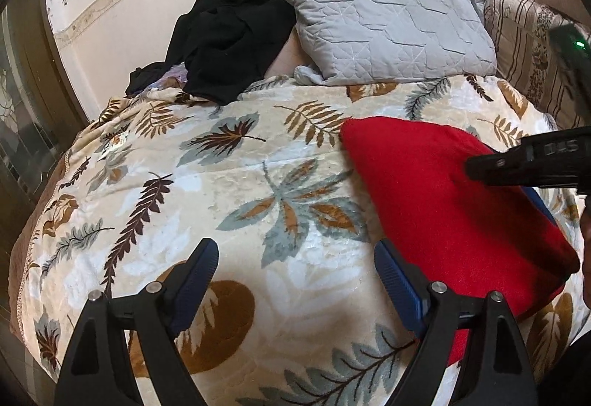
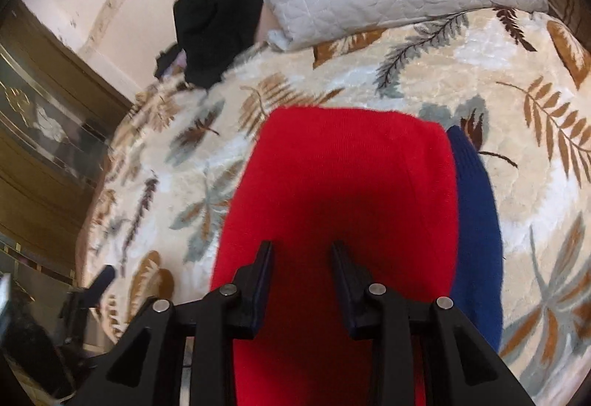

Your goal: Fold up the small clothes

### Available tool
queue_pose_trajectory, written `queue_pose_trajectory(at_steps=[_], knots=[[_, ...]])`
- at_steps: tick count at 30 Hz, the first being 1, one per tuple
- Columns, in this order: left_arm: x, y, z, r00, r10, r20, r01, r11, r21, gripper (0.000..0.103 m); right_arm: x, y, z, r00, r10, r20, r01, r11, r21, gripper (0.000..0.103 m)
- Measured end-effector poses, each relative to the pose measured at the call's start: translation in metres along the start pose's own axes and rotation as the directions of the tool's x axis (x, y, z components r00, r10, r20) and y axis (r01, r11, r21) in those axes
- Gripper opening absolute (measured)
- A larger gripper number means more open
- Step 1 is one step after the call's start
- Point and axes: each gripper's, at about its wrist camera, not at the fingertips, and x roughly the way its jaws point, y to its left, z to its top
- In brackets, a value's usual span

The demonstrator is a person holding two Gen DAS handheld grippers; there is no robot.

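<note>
The red cloth (image 2: pixel 340 192) lies on the bed (image 1: pixel 184 184) near its right edge, long side pointing away, right under the half-open right gripper (image 2: pixel 303 251), while the wide-open left gripper (image 1: pixel 295 258) hangs beside it.

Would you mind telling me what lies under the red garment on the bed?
A dark blue garment shows past the red garment's right edge, on the leaf-print blanket. How far it extends underneath is hidden.

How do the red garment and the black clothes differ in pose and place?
The red garment lies flat and smooth in the middle of the blanket; the black clothes sit crumpled in a heap at the far edge, beside the grey pillow. Red lies near both grippers; black lies far. Neither is gripped.
</note>
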Motion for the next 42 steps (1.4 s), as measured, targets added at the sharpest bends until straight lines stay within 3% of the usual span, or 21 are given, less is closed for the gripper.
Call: queue_pose_trajectory(at_steps=[2,3,12,17,29,37,42], knots=[[-0.001,0.000,0.001,1.000,-0.005,0.004,0.005,1.000,-0.005,0.086,-0.014,-0.007,-0.003,0.999,0.012,0.042,-0.013,1.000,0.022,0.069],[-0.001,0.000,0.001,1.000,-0.006,0.006,0.006,1.000,-0.005,0.087,-0.020,-0.010,-0.005,0.997,0.021,0.069,-0.024,0.999,0.035,0.072],[0.003,-0.004,0.002,1.000,-0.009,-0.004,0.009,1.000,-0.005,0.086,-0.061,-0.046,-0.019,0.981,0.082,0.178,-0.101,0.990,0.101,0.072],[0.012,-0.005,0.004,1.000,0.001,-0.029,-0.002,1.000,-0.016,0.086,-0.083,-0.044,-0.024,0.965,0.069,0.254,-0.083,0.995,0.045,0.072],[0.021,-0.009,0.008,0.999,0.002,-0.045,-0.003,1.000,-0.020,0.086,-0.077,-0.078,-0.028,0.980,0.055,0.191,-0.081,0.988,0.132,0.072],[0.029,-0.012,0.009,0.998,0.013,-0.064,-0.015,1.000,-0.018,0.086,-0.078,-0.079,-0.030,0.978,0.050,0.202,-0.076,0.990,0.121,0.072],[0.034,-0.013,0.010,0.997,0.019,-0.072,-0.020,1.000,-0.018,0.086,-0.068,-0.081,-0.030,0.984,0.064,0.167,-0.087,0.987,0.134,0.072]])
